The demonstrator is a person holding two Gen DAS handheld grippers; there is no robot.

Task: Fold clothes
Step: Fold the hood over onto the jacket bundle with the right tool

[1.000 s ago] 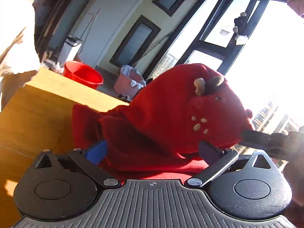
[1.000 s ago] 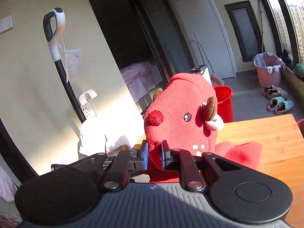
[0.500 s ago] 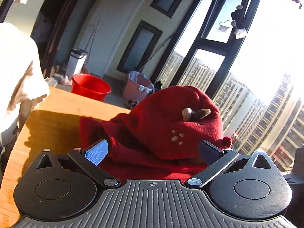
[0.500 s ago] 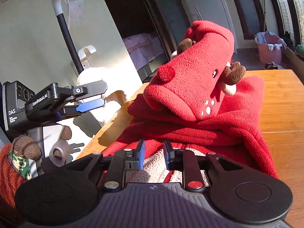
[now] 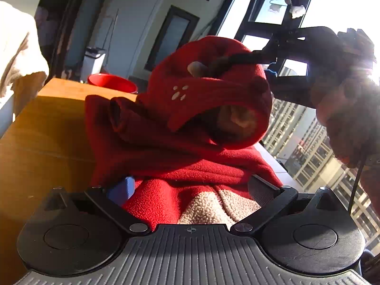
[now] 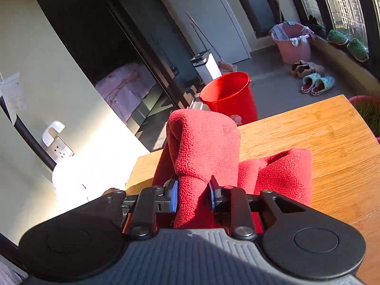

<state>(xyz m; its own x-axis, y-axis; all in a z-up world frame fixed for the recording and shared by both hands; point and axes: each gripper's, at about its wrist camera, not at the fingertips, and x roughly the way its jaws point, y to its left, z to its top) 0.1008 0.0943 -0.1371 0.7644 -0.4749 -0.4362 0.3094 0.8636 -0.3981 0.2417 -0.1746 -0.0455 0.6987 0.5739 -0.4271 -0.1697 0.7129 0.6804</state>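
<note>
A red fleece hooded garment (image 5: 180,147) with a cream lining and small antlers lies bunched on the wooden table (image 5: 42,137). My left gripper (image 5: 190,187) is open, its fingers either side of the garment's near edge. My right gripper (image 6: 193,193) is shut on the red hood (image 6: 204,142) and holds it up above the table. In the left wrist view the right gripper (image 5: 239,59) pinches the top of the hood (image 5: 209,87), with the hood's opening facing the camera.
A red bucket (image 6: 228,95) stands on the floor past the table's far edge, a pink basket (image 6: 293,42) and slippers (image 6: 317,84) beyond it. A white cloth pile (image 5: 16,47) sits at the far left. Windows are on the right.
My right gripper, slightly open over the cream lining half a second ago, has closed on the hood and lifted it. The left gripper stays open and has moved closer to the garment.
</note>
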